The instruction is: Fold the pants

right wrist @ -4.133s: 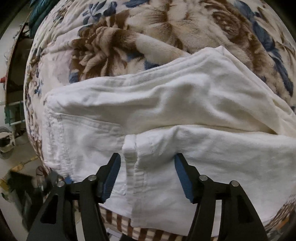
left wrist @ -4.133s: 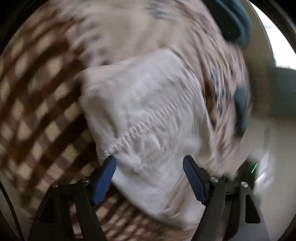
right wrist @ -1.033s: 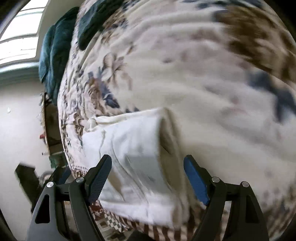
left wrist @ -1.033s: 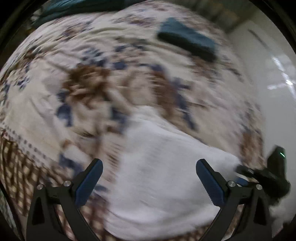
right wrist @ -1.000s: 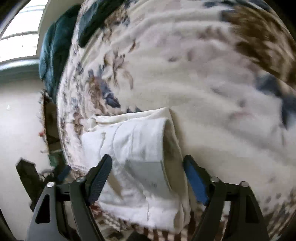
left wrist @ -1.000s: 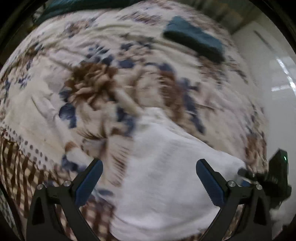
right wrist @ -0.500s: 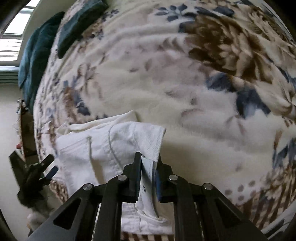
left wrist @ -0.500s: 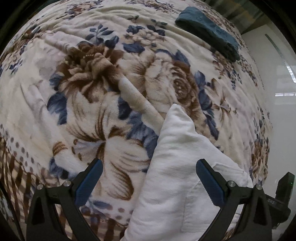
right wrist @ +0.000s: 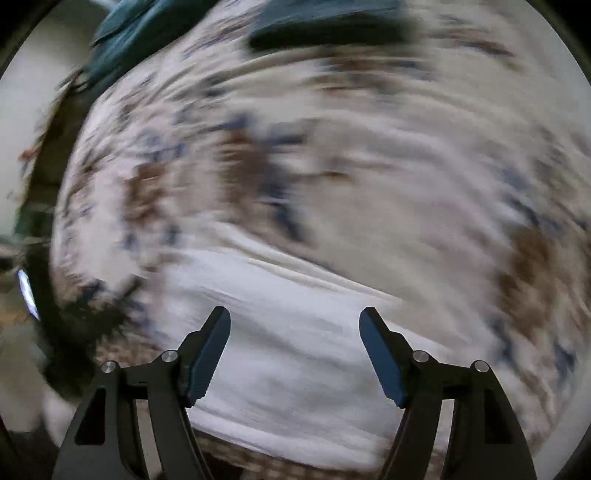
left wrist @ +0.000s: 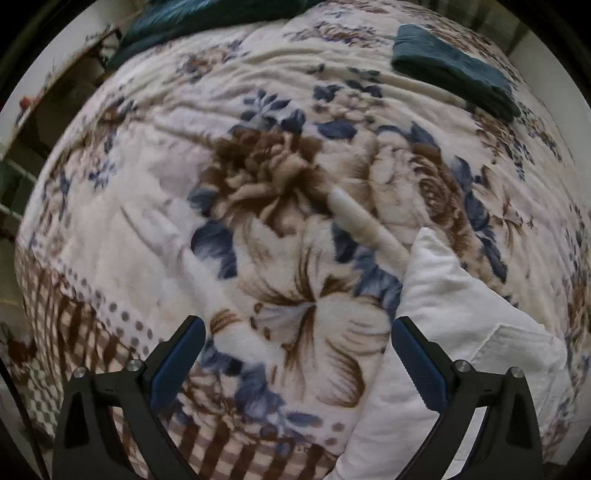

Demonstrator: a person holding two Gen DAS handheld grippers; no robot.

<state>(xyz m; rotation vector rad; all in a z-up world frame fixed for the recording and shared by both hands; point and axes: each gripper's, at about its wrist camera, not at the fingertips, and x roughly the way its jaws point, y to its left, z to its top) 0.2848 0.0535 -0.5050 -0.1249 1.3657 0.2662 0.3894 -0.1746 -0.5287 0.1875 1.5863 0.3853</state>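
Note:
The white pants (left wrist: 454,317) lie folded in a compact bundle on the floral blanket (left wrist: 258,206), at the lower right of the left wrist view. My left gripper (left wrist: 298,356) is open and empty above the blanket, to the left of the bundle; its right finger overlaps the bundle's edge. In the blurred right wrist view the pants (right wrist: 295,339) fill the lower middle. My right gripper (right wrist: 295,350) is open just above them and holds nothing.
A folded teal cloth (left wrist: 454,70) lies at the far right of the bed. More dark teal fabric (left wrist: 207,14) is heaped at the far edge. The blanket's brown checked border (left wrist: 74,332) hangs at the near edge. Furniture stands at the left beyond the bed.
My right gripper has let go of the pants' folded edge and opened, and it is swinging fast. My left gripper has shifted left, so the bundle sits further right in its view.

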